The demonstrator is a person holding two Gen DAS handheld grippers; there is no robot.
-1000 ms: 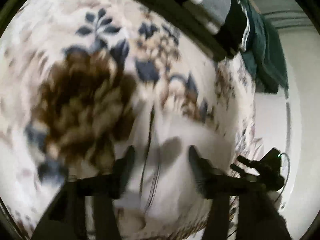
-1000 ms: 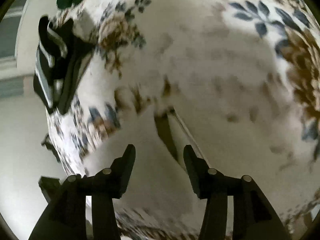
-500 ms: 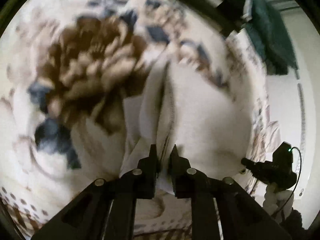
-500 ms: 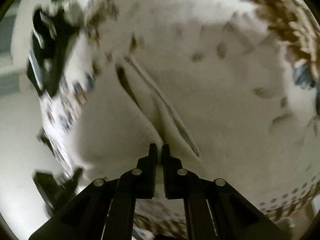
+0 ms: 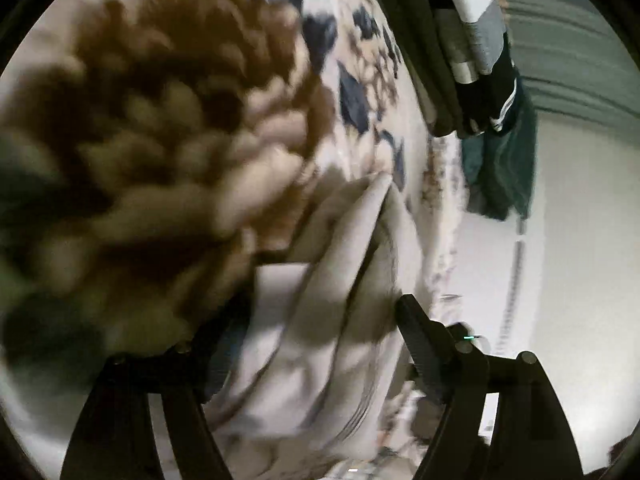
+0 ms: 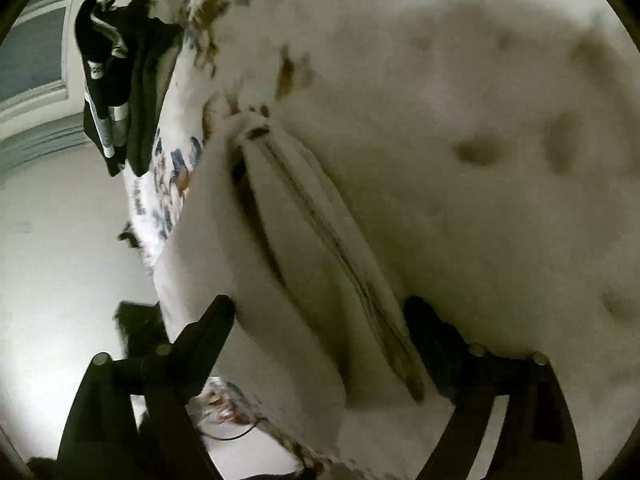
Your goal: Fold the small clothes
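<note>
Both tongs, left gripper and right gripper, gape wide around the limp, light cream garment, best pinched along its stitched hem.

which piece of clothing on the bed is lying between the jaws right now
The crumpled white fabric garment with a stitched seam lies between the open jaws of both grippers. The black white-striped garment and dark green garment sit far off at the bed's edge.

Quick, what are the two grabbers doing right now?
Left gripper: open, white garment between its fingers.
Right gripper: open, same garment between its fingers.
</note>
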